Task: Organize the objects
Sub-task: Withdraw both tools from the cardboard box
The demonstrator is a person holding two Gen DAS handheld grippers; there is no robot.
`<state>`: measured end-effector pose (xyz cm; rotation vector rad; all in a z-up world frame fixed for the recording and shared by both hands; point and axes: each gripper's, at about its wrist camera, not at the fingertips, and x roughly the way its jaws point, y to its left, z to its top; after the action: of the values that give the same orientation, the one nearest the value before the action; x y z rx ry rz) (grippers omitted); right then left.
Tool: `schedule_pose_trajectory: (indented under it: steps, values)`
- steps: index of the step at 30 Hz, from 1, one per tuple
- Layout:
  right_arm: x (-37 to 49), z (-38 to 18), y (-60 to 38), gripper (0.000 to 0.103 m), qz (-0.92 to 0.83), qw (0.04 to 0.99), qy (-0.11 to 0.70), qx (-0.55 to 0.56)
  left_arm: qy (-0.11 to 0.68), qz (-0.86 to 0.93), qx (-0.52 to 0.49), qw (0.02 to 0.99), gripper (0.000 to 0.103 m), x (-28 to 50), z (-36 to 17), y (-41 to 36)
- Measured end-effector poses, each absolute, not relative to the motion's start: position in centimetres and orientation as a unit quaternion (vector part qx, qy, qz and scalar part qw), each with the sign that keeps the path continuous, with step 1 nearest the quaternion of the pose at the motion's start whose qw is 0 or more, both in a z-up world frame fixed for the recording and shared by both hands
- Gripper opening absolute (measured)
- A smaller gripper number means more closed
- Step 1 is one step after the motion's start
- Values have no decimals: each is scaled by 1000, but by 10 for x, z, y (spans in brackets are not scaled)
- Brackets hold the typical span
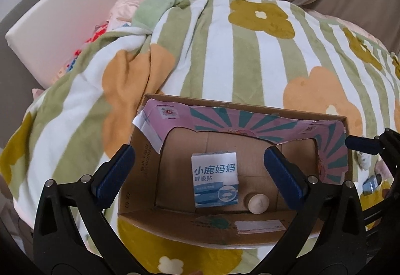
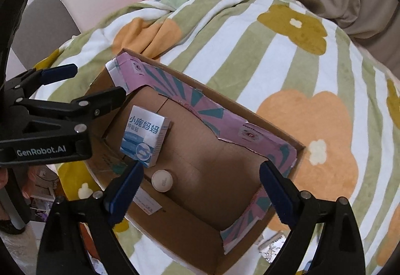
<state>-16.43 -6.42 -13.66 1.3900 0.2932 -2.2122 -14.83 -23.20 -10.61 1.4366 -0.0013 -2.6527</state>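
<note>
So far a blue-white carton (image 1: 215, 180) and a small bottle (image 1: 258, 203) sit inside the cardboard box (image 1: 250, 225) on the blanket (image 1: 225, 55). Left gripper (image 1: 200, 172) and right gripper (image 2: 202, 190) both gape wide, empty, above it; odd bits still lie by the box's right side.

Cardboard box (image 2: 287, 141) right half free; carton (image 2: 143, 136), bottle (image 2: 162, 180) crowd left.

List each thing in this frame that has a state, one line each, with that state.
cardboard box: open-topped, resting on the blanket.
blue-and-white carton: closed, inside the box.
round white-capped bottle: capped, inside the box beside the carton.
left gripper: open, empty.
right gripper: open, empty.
</note>
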Motion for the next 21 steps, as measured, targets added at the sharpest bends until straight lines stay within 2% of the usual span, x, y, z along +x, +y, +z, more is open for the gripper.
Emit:
schedule_pose_trajectory:
  steps: [14,21]
  values:
    - [-145,-83,-46,92,-855,227,98,456,36,-892,448,40,103,-127,-57,-220]
    - [-128,-38,-19,92,-889,184,106,406,14,-911,413,21,103,-108,-18,-184]
